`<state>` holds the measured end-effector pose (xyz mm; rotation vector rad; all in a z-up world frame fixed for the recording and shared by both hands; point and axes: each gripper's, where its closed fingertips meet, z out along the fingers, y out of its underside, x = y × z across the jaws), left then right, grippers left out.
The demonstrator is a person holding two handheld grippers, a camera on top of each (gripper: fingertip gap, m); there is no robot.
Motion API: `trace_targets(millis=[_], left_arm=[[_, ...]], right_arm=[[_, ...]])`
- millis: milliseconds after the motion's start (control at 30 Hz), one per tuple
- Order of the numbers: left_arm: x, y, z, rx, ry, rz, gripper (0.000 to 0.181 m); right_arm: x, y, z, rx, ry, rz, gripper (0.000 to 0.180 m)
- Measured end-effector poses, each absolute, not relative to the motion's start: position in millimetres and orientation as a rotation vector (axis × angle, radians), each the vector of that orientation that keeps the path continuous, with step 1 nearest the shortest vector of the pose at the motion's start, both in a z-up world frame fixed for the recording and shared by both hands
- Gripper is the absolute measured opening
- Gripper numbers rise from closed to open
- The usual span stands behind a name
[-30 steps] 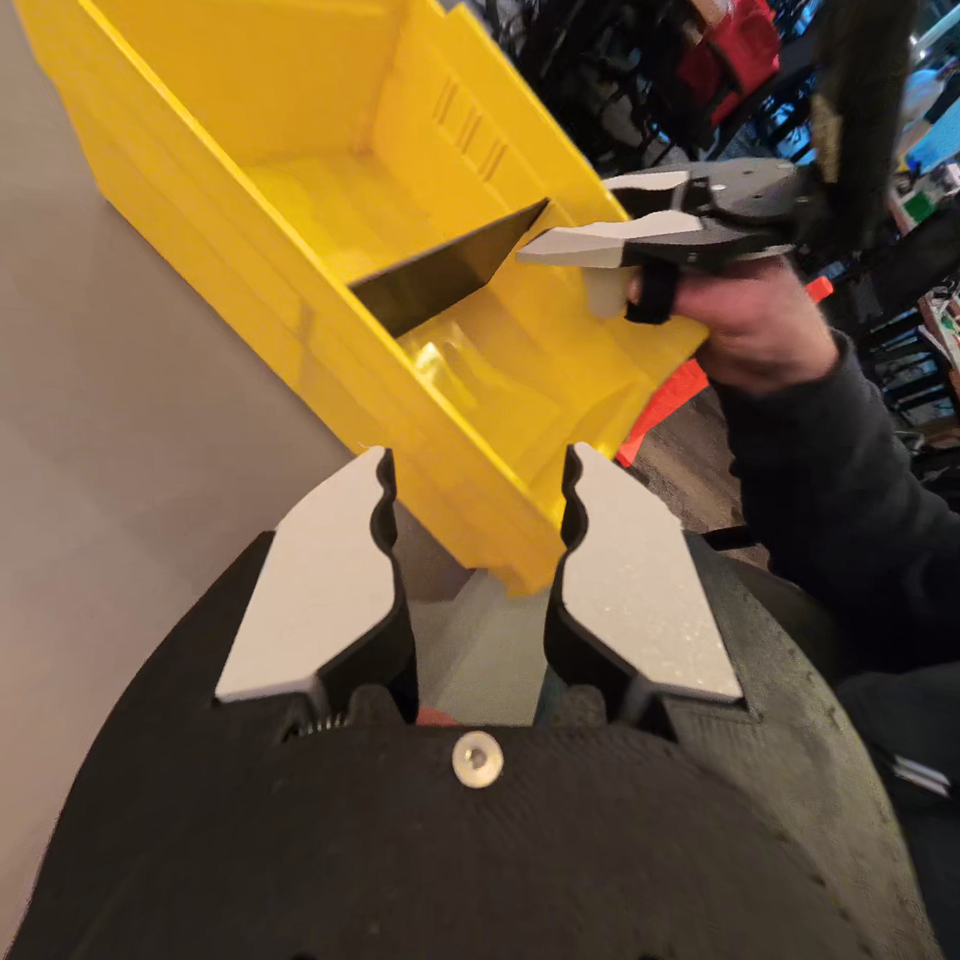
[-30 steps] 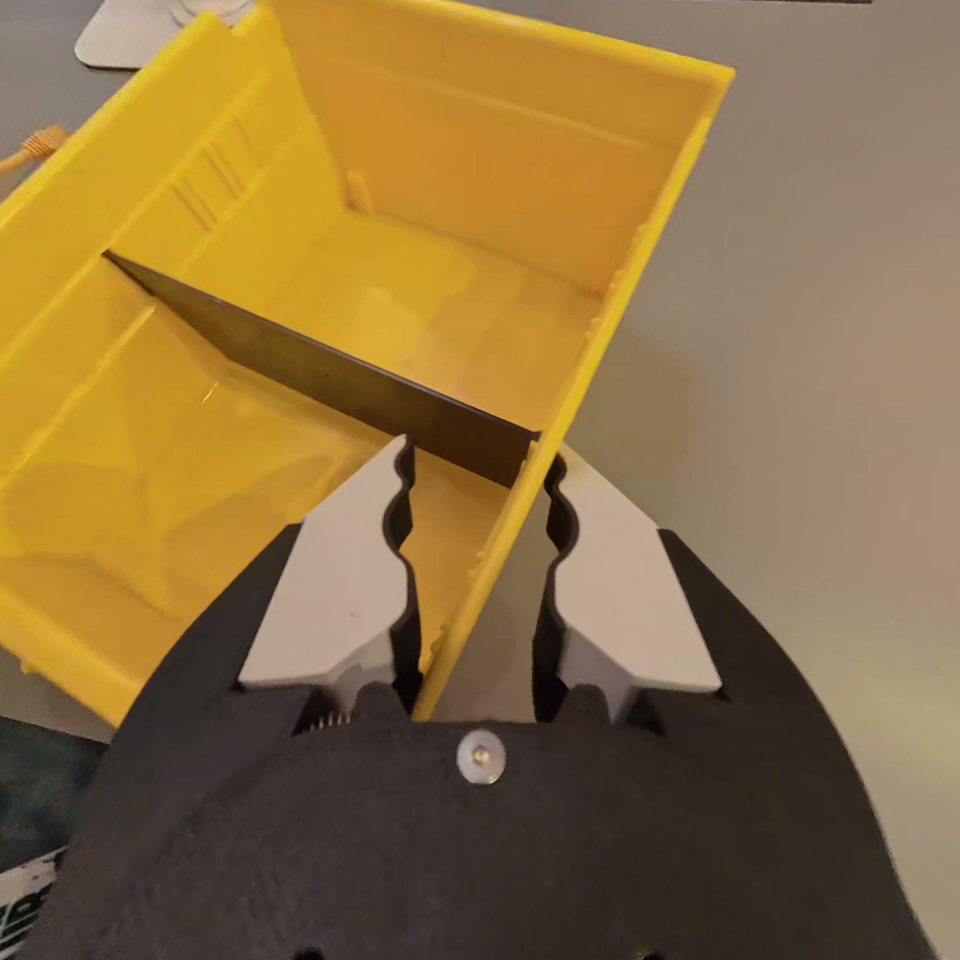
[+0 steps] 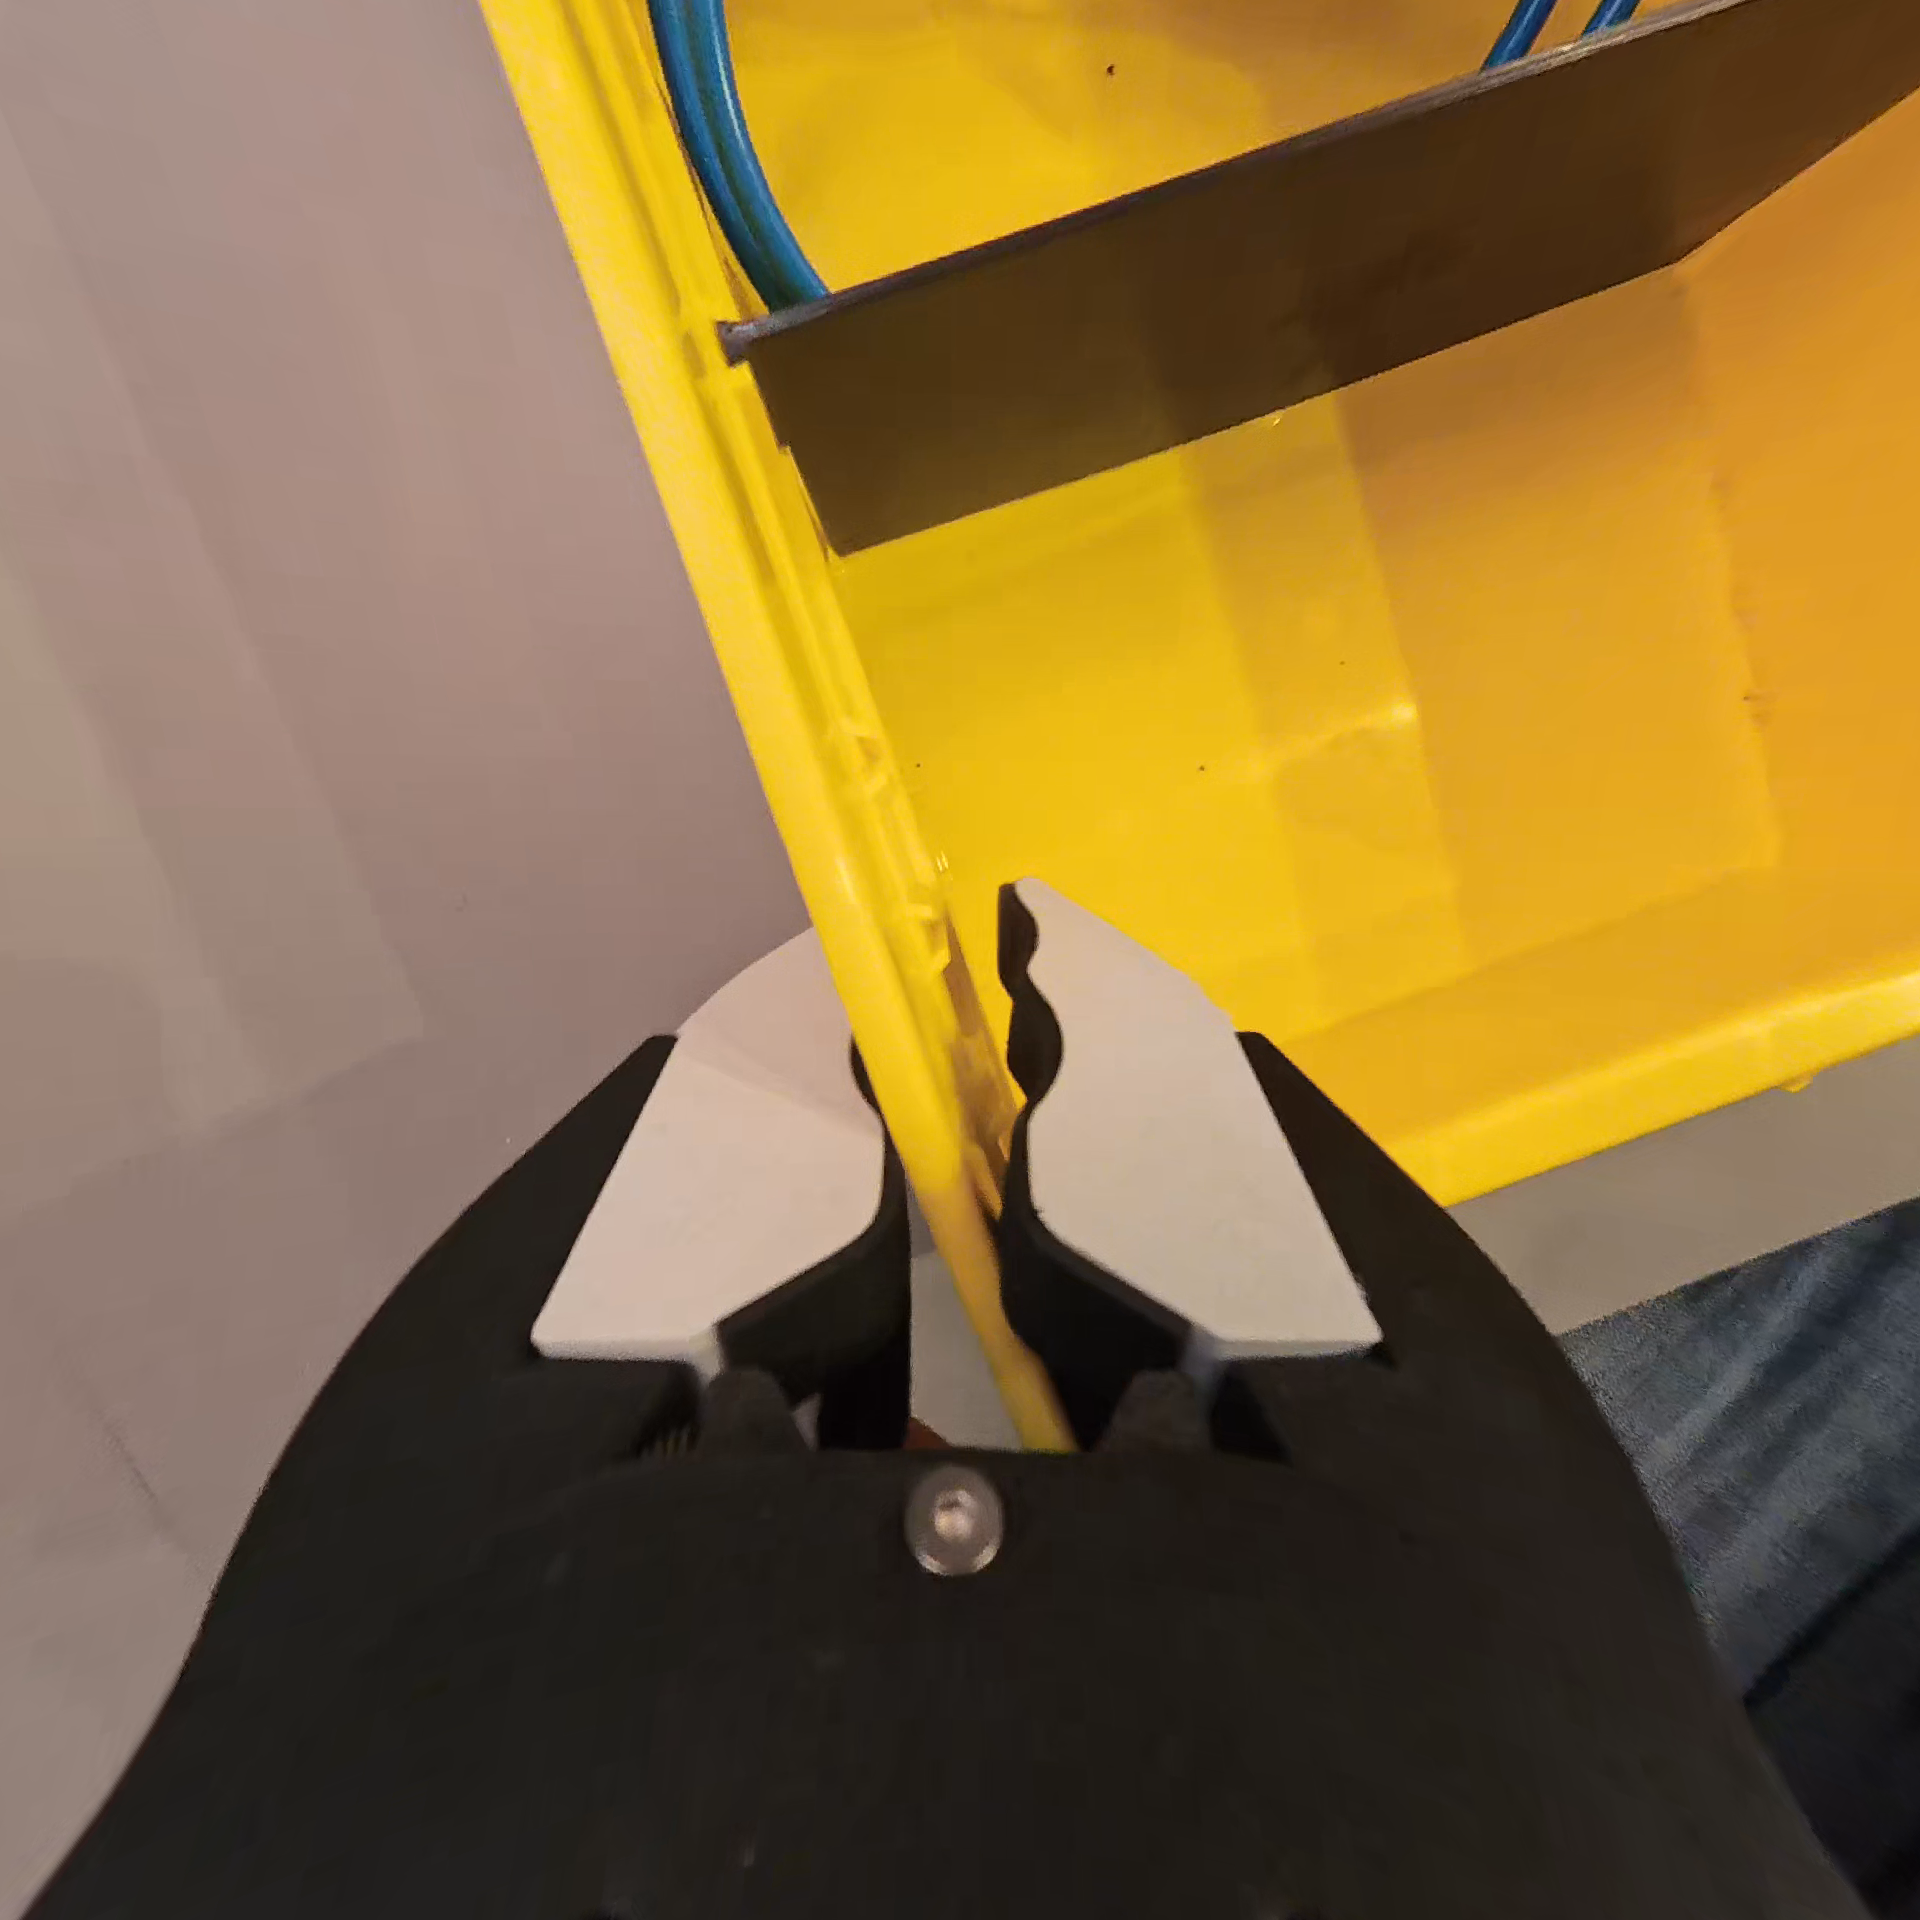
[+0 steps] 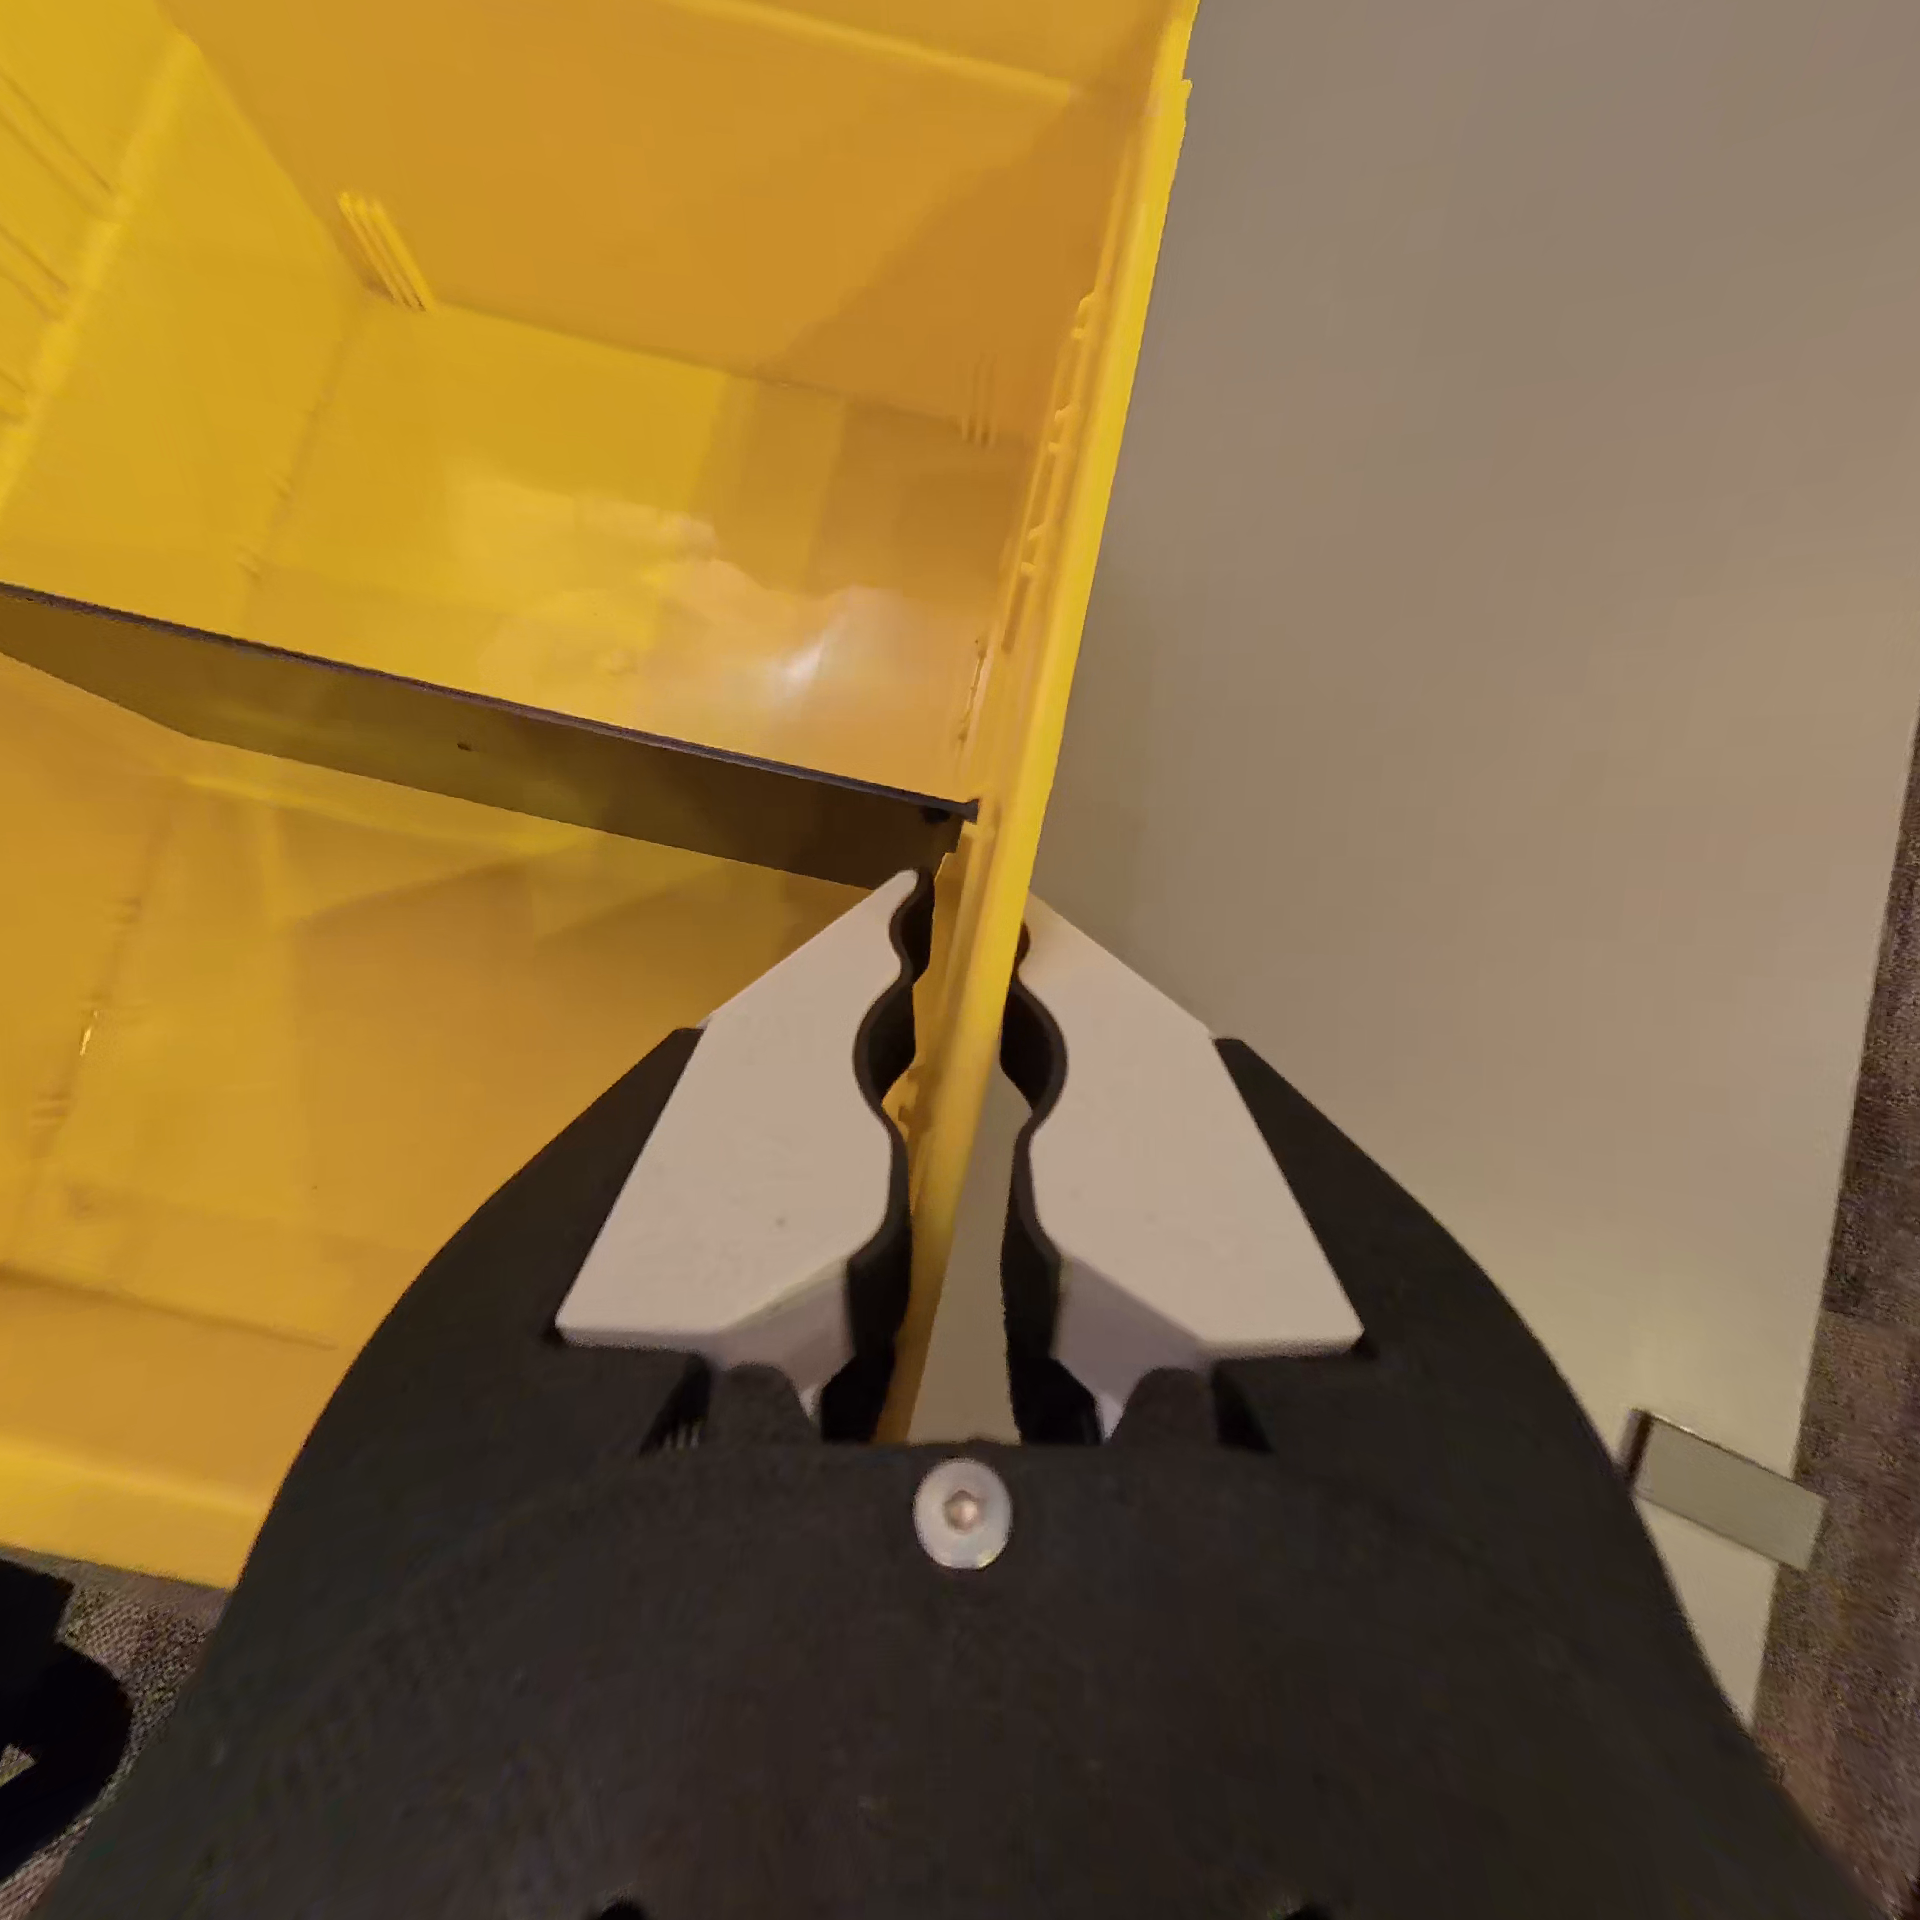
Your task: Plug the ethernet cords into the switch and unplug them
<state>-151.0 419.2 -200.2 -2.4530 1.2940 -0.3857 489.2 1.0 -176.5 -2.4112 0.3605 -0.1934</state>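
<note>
A yellow plastic bin [image 3: 1299,748] with a black divider [image 3: 1247,343] fills both views. Blue ethernet cords [image 3: 727,177] lie in its far compartment, along the left wall, in the left wrist view. My left gripper [image 3: 935,935] is shut on the bin's left wall [image 3: 790,644], near the corner of the near compartment. My right gripper [image 4: 971,904] is shut on the bin's right wall [image 4: 1101,416], just in front of the divider [image 4: 468,727]. The near compartment looks empty. No switch is in view.
The bin stands on a grey table [image 3: 312,623] that also shows in the right wrist view [image 4: 1455,727]. The table's edge with a metal bracket [image 4: 1725,1496] and carpet [image 4: 1870,1351] lies to the right. Blue-grey carpet [image 3: 1714,1403] shows below the bin's near end. Some 75 centimetres of space lies between my two pairs of fingers.
My left gripper has moved from in front of the bin onto its left wall and shut. My right gripper, which straddled the right wall open, has shut on it. Blue cords have come into view.
</note>
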Motion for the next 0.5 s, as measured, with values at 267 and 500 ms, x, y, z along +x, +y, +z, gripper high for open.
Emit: trace_targets(millis=[267,500], left_arm=[[-200.2,422.9,-200.7,-2.482,1.222,-0.352,0.014],[-242.9,428.0,-201.0,-2.462,1.248,-0.352,0.015]], right_arm=[[514.9,-9.7,-187.0,-2.539,0.298,-0.254,0.013],[523.3,-12.0,-187.8,-2.548,0.296,-0.220,0.010]])
